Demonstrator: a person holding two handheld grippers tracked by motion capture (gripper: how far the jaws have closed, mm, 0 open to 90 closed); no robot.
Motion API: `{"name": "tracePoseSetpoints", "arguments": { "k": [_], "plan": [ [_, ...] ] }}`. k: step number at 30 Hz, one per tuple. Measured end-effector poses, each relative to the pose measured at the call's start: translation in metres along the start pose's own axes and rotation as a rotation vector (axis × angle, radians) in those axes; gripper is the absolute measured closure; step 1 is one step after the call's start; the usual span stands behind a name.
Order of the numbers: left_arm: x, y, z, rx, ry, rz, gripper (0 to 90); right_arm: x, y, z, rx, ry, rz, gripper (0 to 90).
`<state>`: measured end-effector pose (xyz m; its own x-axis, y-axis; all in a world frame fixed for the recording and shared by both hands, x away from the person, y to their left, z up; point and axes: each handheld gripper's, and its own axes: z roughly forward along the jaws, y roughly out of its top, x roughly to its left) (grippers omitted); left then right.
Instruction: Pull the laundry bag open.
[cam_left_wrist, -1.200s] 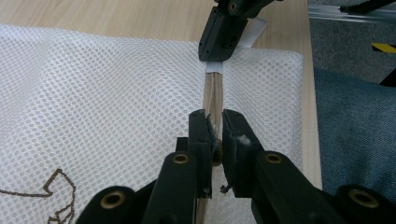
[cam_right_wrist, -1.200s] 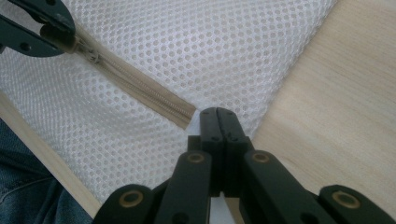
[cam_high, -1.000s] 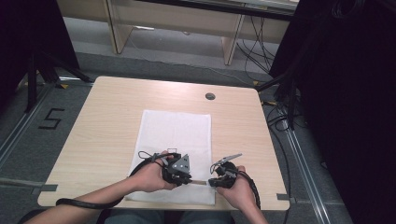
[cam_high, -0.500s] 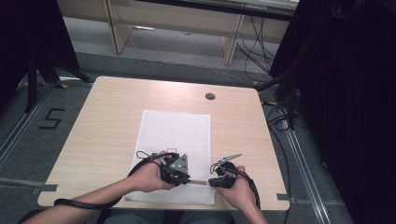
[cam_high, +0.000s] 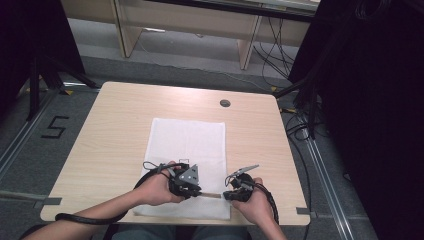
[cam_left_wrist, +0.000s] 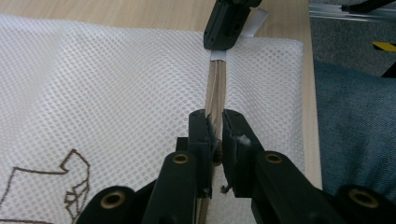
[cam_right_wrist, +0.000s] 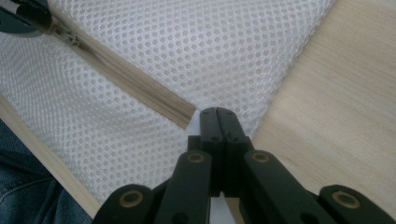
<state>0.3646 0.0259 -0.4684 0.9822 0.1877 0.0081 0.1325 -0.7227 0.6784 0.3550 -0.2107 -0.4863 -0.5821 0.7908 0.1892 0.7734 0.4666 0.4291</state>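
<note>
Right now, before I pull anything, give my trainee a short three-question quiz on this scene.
1. True or false: the left gripper is clamped on the zipper of the white mesh bag.
2. The right gripper pinches which part of the bag? A) the near right corner, by the zipper's end B) the far left corner C) the embroidered logo
3. What does the bag lie on?

Key:
1. True
2. A
3. The wooden table

Black tongs (cam_left_wrist: 214, 135), brass-ringed pivot holes
</note>
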Motion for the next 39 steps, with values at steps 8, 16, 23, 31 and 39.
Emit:
{"name": "tracePoseSetpoints", "arguments": {
  "k": [8,16,23,31,39],
  "plan": [
    [0.001,-0.001,-0.003,0.008,0.010,0.022,82.0,0.000,0.000,0.000,0.000,-0.003,-0.007,90.0],
    [0.001,-0.003,-0.004,0.003,0.007,-0.001,82.1,0.001,0.000,0.000,0.003,-0.005,-0.002,90.0],
    [0.001,-0.004,-0.004,-0.002,0.003,-0.003,82.1,0.001,0.000,0.000,0.007,-0.010,0.004,90.0],
    [0.001,-0.007,-0.006,-0.005,0.005,-0.007,82.0,-0.001,0.000,0.001,-0.004,-0.001,-0.021,90.0],
    [0.002,-0.010,-0.009,-0.007,0.006,-0.017,82.1,-0.001,0.000,0.000,-0.003,-0.001,-0.017,90.0]
  ]
}}
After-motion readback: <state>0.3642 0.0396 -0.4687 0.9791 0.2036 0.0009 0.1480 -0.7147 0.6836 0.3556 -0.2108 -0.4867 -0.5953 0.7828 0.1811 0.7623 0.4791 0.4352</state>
